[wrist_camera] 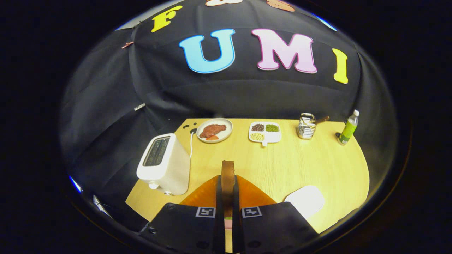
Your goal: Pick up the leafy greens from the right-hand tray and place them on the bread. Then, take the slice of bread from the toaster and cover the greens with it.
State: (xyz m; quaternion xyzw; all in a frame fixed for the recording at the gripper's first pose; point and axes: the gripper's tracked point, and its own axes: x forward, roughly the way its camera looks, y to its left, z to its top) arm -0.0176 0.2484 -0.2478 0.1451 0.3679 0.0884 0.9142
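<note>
A brown-crusted slice of bread (227,169) stands on edge between my fingers, and my gripper (227,188) is shut on it. The slice hangs over an orange tray (203,195) that lies just ahead of and under the fingers. A sliver of green (228,218) shows low down in the gap between the fingers; what lies under it is hidden. The white toaster (164,164) stands to the left of the fingers, its two slots dark. A white tray (306,200) lies to the right of the fingers.
On the far side of the wooden table (300,165) sit a round plate with meat (214,130), a white divided dish of grains (265,132), a wire holder (306,126) and a green bottle (348,127). The toaster's cord (191,143) runs back.
</note>
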